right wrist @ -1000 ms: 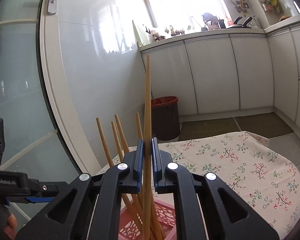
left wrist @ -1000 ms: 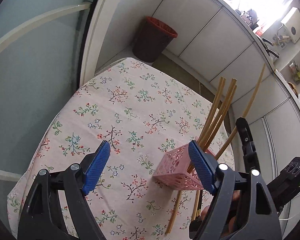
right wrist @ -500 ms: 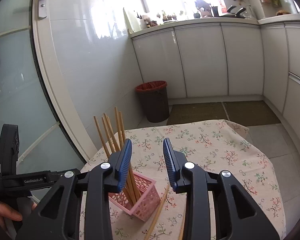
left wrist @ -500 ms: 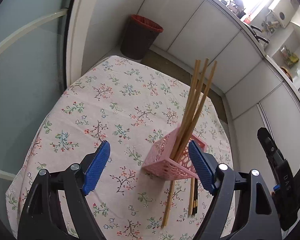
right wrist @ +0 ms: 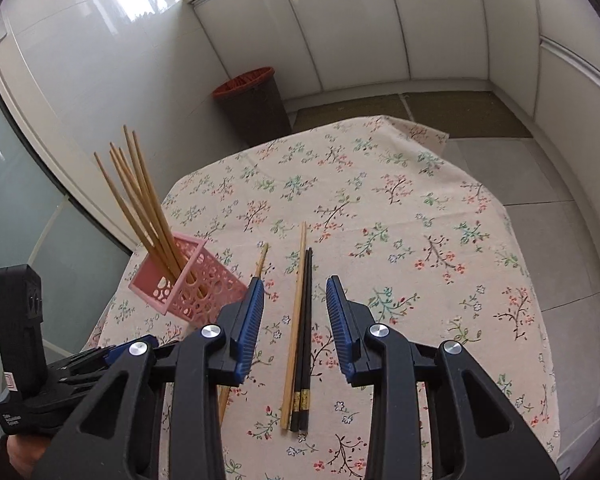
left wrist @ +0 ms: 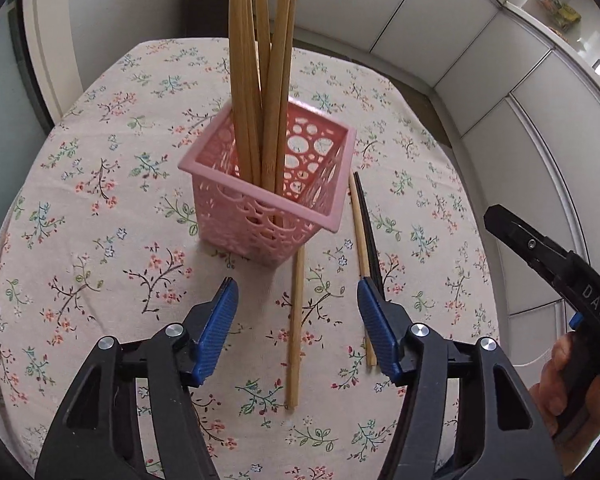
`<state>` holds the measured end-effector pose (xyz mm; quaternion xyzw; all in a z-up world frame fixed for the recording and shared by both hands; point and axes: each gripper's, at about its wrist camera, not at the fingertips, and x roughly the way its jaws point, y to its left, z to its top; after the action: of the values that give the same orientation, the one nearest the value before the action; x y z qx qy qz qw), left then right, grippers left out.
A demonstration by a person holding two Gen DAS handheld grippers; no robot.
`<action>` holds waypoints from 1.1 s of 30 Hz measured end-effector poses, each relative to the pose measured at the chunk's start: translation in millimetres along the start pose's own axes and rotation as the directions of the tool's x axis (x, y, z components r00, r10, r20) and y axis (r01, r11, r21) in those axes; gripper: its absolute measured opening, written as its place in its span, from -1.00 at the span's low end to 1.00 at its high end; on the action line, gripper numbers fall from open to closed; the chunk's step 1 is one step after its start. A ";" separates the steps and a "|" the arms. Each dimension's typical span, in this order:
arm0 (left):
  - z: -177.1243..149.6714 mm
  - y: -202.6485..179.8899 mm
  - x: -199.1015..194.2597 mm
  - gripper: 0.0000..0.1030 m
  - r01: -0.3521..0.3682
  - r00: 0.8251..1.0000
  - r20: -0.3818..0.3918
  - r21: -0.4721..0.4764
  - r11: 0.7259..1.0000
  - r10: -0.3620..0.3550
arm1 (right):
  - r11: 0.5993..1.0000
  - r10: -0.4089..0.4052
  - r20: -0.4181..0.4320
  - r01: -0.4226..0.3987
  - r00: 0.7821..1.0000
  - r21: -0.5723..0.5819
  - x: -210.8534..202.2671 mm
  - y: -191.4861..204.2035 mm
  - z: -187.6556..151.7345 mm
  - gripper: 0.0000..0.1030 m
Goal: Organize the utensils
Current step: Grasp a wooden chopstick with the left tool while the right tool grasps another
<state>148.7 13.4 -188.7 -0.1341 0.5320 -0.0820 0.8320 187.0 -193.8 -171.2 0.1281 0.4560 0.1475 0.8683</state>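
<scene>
Chopsticks (left wrist: 260, 80) in basket (left wrist: 236, 216) (upright), loose chopsticks (right wrist: 300, 336) beside it on table (right wrist: 420, 220)

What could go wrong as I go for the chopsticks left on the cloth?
1. The black chopsticks lie touching a bamboo chopstick between the open fingers of the right tool; closing may grab all three or roll one away.
2. The pink basket looks light, with its chopsticks leaning; a nudge from the left tool could tip it.
3. The lone bamboo chopstick lies flat, so it may slip.
</scene>
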 end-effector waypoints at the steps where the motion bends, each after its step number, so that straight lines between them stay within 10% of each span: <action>1: -1.5 0.3 6.5 0.11 -0.006 1.000 -0.014 -0.003 1.000 0.005 | 1.000 -0.009 -0.018 0.009 1.000 -0.003 4.4 0.0 -2.3 -0.36; 19: -1.3 -9.8 64.5 -0.42 -0.063 0.997 -0.047 0.019 0.998 0.064 | 0.998 0.060 -0.038 -0.060 0.997 0.008 10.5 -0.9 2.4 -0.36; 24: 0.5 -20.4 73.2 -0.87 -0.060 0.997 -0.044 0.038 0.997 0.062 | 0.998 0.060 -0.042 -0.059 0.997 0.014 12.6 -5.2 3.9 -0.36; 33: -0.8 -41.5 82.0 -0.85 -0.048 0.998 -0.045 0.036 0.998 0.049 | 0.998 0.059 -0.125 -0.053 0.990 0.046 32.1 -16.6 3.3 -0.36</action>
<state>182.7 -49.1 -246.9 -0.1048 0.5524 -0.0740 0.8237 209.4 -197.4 -199.5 0.1499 0.5093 0.1698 0.8302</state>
